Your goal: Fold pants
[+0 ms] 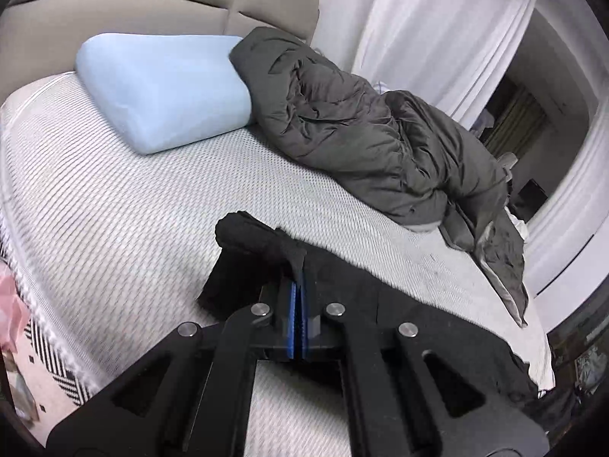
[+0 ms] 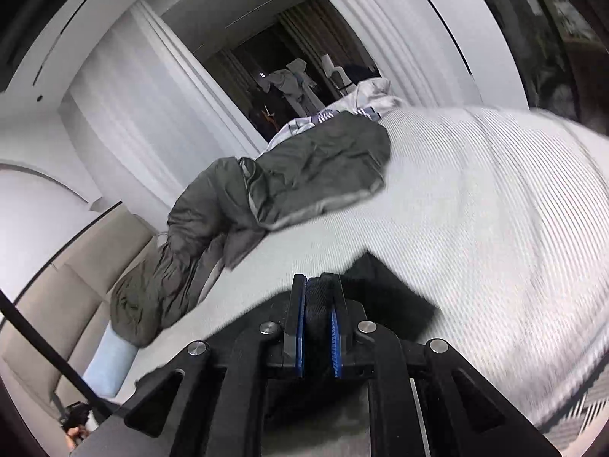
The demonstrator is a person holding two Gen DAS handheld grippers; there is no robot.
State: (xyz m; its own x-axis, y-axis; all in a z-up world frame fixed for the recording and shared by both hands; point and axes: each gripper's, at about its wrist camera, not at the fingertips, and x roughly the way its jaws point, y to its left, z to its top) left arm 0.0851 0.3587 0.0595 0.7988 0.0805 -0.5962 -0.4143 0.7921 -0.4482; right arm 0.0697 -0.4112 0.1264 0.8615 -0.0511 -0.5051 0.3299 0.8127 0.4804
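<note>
Most of the black pants (image 1: 437, 327) is hidden behind the left gripper (image 1: 297, 285); the lower part is cut off by the frame edge. The mattress (image 2: 495, 209) is smeared by motion blur. The pillow (image 2: 110, 365) is largely hidden by the grey quilt (image 2: 304, 175).

blue pillow (image 1: 163, 91) beside grey duvet (image 1: 361, 133).

left wrist: close above mattress (image 1: 152, 198), facing headboard | right wrist: tilted, facing doorway | shared: grey duvet (image 1: 361, 137)
</note>
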